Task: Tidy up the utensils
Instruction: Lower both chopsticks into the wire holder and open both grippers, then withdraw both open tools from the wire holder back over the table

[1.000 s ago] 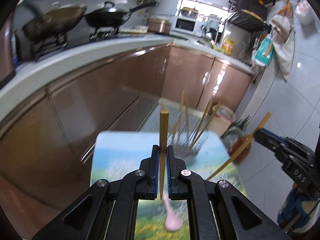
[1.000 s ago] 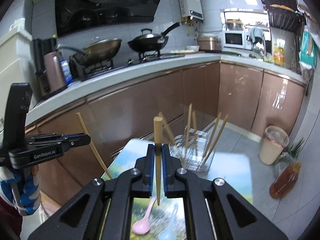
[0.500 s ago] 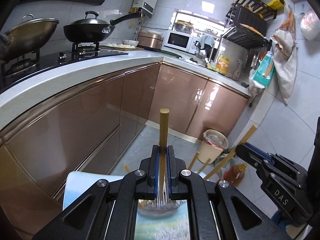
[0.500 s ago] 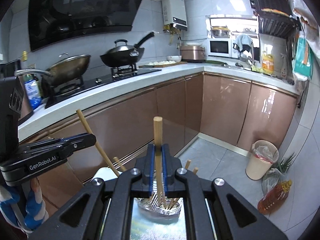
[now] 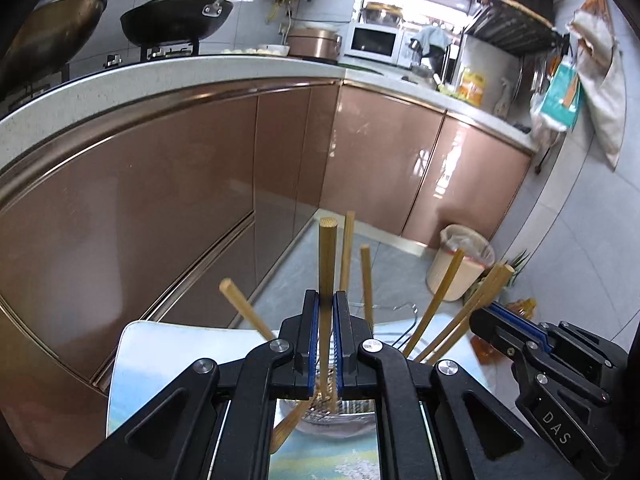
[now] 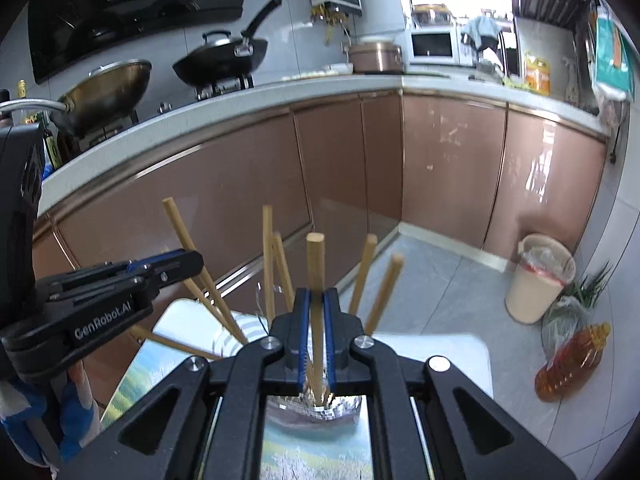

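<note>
Chopstick (image 5: pixel 327 264) stands upright between the blue pads of my left gripper (image 5: pixel 327 344), whose jaws pinch it from both sides; its lower tip reaches into the wire holder (image 5: pixel 394 322) directly below the fingers. In this left wrist view, several more chopsticks (image 5: pixel 366 280) lean outward from the same holder, which sits on a small table (image 5: pixel 168 344) with a printed landscape top. My right gripper (image 5: pixel 502 334) enters from the right edge, clamped on another chopstick (image 5: pixel 474 304) that slants down toward the holder. Behind stand copper-coloured cabinets (image 5: pixel 160 208), a countertop with a black wok (image 5: pixel 176 20), and a bin (image 5: pixel 460 264) on the tiled floor. In the right wrist view, my right gripper (image 6: pixel 316 332) is pressed onto an upright chopstick (image 6: pixel 315 272), its lower end inside the holder (image 6: pixel 314 402), which is mostly hidden by the fingers. My left gripper (image 6: pixel 182 264) comes in from the left, closed on a slanted chopstick (image 6: pixel 180 224) that runs down to the holder rim. Other chopsticks (image 6: pixel 362 276) fan out of the holder behind the jaws. An oil bottle (image 6: pixel 572 362) stands on the floor at right, near the bin (image 6: pixel 538 280).
</note>
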A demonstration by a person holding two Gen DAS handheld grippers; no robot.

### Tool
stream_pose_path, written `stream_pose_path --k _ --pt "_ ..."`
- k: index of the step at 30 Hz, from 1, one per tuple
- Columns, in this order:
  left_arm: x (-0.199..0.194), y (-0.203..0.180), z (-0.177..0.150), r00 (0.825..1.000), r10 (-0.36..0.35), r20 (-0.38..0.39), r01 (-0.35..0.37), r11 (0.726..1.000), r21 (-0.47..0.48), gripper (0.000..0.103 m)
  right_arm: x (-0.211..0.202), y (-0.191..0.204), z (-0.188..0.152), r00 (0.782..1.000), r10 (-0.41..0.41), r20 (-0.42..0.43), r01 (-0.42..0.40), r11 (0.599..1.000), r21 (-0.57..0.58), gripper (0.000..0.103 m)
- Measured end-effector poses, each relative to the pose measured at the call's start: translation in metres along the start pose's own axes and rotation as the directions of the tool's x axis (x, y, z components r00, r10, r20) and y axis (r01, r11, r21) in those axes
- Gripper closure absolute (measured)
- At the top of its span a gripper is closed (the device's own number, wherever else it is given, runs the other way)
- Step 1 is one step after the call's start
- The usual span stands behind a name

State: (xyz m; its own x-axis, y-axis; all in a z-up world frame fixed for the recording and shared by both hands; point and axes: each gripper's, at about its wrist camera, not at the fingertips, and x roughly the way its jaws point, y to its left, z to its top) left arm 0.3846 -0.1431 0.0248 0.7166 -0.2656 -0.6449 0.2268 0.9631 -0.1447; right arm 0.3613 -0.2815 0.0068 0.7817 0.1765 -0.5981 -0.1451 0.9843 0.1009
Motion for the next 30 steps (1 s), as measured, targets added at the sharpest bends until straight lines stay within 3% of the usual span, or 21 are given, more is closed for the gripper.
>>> stream_pose_path --k 6,10,15,19,30 --pt "-0.006 -0.002 -0.009 0.999 0.036 -0.011 -0.036 0.999 0.025 0.094 -0.004 -0.008 -0.014 1.000 -0.002 -0.021 0.003 0.999 0.034 0.095" --pt "-0.019 -0.002 -0.011 0.999 0.045 0.003 -0.045 0.999 0.025 0.068 -0.015 -0.010 -0.018 1.000 -0.005 -0.019 0.006 0.999 0.048 0.095" --pt "-0.046 0.001 -0.016 0.998 0.047 0.033 -0.048 0.998 0.032 0.062 -0.037 -0.004 -0.022 1.000 -0.012 -0.002 0.012 0.999 0.048 0.095" --pt "-0.074 0.009 -0.024 0.997 0.048 0.063 -0.049 0.999 0.016 0.051 -0.057 0.003 -0.027 1.000 -0.013 0.006 0.012 0.999 0.045 0.095" --pt "-0.139 0.030 -0.064 0.995 0.071 0.072 -0.071 0.997 0.003 0.050 -0.108 0.028 -0.057 1.000 -0.015 0.005 0.015 0.999 0.037 0.094"
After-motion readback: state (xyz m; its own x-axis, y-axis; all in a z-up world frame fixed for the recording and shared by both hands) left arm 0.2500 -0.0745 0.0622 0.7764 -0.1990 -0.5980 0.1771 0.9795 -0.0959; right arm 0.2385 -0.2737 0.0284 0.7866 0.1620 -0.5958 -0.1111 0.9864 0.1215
